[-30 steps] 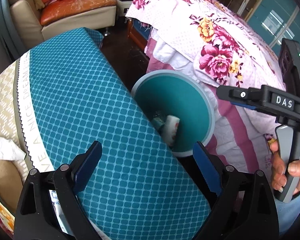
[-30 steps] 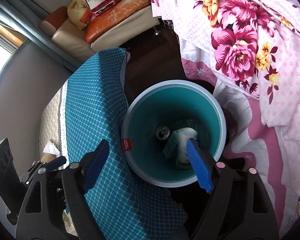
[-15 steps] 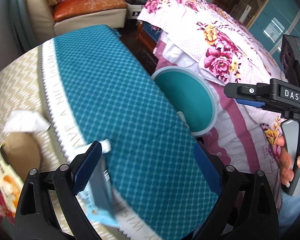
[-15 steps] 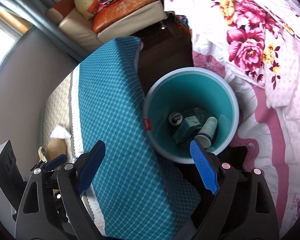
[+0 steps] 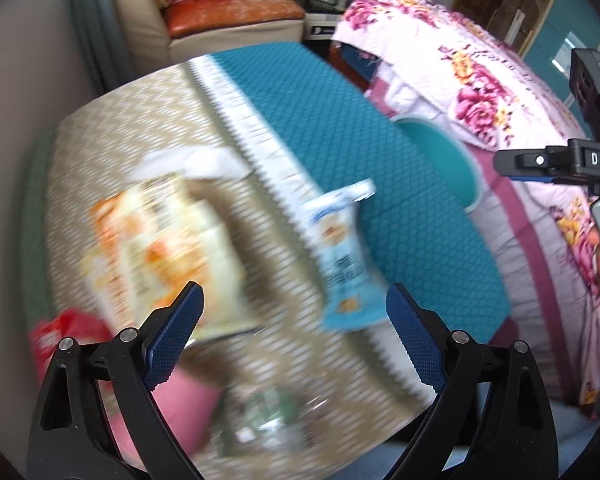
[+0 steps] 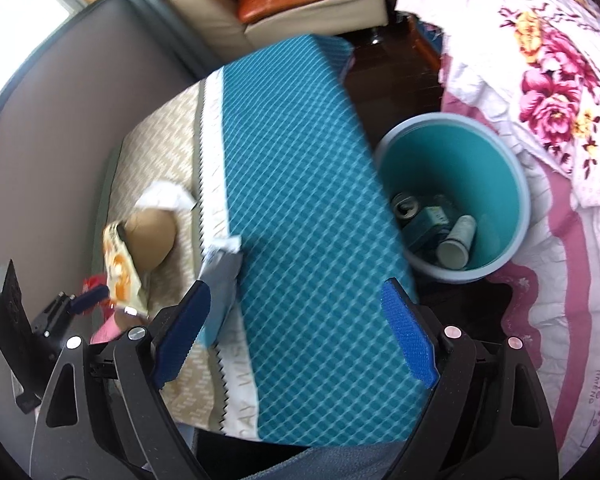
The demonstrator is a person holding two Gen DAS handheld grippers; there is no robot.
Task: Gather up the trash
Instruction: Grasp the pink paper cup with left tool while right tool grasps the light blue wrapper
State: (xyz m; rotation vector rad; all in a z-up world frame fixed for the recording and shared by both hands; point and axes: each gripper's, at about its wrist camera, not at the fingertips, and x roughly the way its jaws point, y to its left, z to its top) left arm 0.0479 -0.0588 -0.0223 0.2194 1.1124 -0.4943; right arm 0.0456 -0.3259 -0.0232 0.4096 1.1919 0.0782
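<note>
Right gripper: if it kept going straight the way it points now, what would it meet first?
Most likely the teal tablecloth. The right gripper stands open and empty over it, with nothing else between the fingers. The bin lies off to the right, the blue wrapper to the left. Depth is uncertain.

Black claw, blue ridged pads

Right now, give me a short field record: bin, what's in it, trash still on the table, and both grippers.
bin: teal bin, on the floor between table and bed
bin contents: can, teal carton, pale tube-shaped container
table trash: light blue wrapper, orange-and-white snack bag, crumpled white tissue, red packet
left gripper: open, nothing between the fingers
right gripper: open, nothing between the fingers
image quality: left wrist view blurred
</note>
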